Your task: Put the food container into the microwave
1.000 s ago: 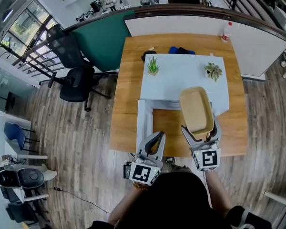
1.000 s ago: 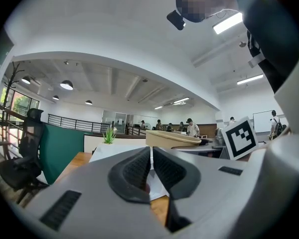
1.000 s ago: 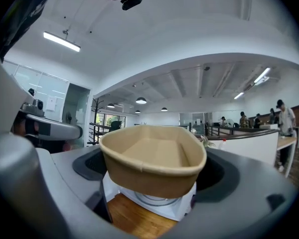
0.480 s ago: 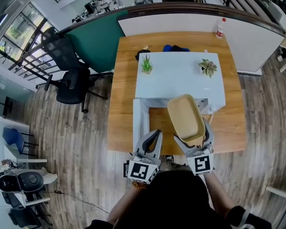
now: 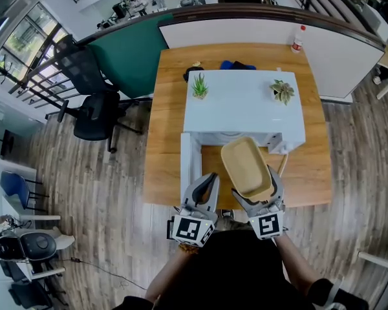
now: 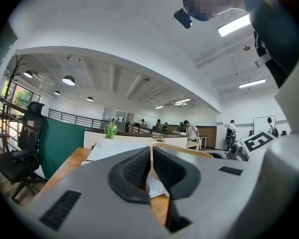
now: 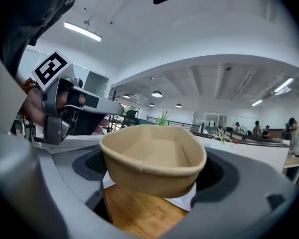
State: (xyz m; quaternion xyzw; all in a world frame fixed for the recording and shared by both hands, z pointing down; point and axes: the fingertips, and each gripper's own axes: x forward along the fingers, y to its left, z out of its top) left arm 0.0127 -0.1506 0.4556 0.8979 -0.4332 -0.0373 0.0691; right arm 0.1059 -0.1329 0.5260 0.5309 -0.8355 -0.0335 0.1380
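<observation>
Two hand-held grippers are mine: the right hand-held gripper [image 5: 253,186] [image 7: 154,171] is clenched on the near end of the tan food container [image 5: 246,166] [image 7: 152,158], holding it above the wooden bench [image 5: 310,173]. The left hand-held gripper [image 5: 208,183] [image 6: 151,158], just beside it, has its jaws pressed together on nothing. Straight ahead of the container stands the white microwave [image 5: 246,108], its door [image 5: 189,163] swung open ahead of my left hand-held gripper, with two small plants [image 5: 200,86] on top, farther ahead.

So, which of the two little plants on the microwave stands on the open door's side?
The upright green plant; the paler spreading plant sits at the opposite end.
</observation>
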